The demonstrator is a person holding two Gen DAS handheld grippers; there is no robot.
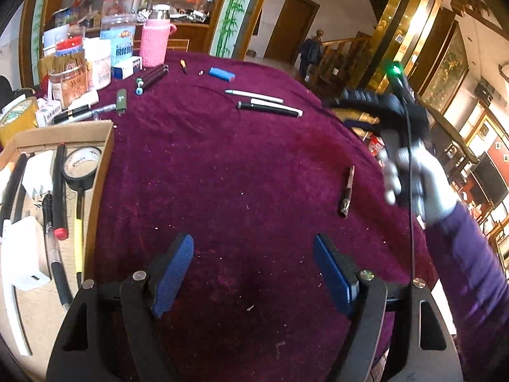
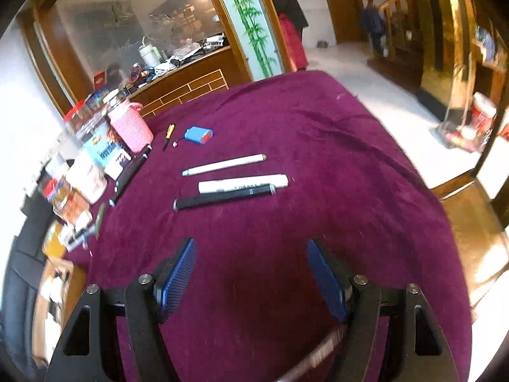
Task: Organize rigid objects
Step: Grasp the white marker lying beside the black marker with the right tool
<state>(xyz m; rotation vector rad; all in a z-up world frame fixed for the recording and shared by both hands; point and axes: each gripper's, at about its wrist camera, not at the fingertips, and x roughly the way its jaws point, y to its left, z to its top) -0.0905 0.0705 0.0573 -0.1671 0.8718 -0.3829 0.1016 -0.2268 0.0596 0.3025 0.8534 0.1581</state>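
Note:
A round table is covered in a maroon cloth [image 1: 238, 159]. My left gripper [image 1: 254, 273] is open and empty above the near part of the cloth. My right gripper [image 2: 251, 273] is open and empty too; its body [image 1: 381, 108] shows in the left wrist view, held by a gloved hand. A brown pen [image 1: 347, 191] lies on the cloth right of my left gripper; it shows blurred below my right gripper [image 2: 315, 356]. Further off lie a black pen [image 2: 222, 197], a white marker [image 2: 243, 183], a white pen [image 2: 222, 165] and a blue battery pack [image 2: 198, 135].
A cardboard box [image 1: 101, 172] at the left holds pens, black tape [image 1: 82, 168] and white chargers. Jars, boxes and a pink-sleeved bottle [image 1: 155, 39] crowd the far left. A small yellow-black tool [image 2: 168, 135] and dark markers [image 1: 152, 78] lie near them. The table edge drops off at the right.

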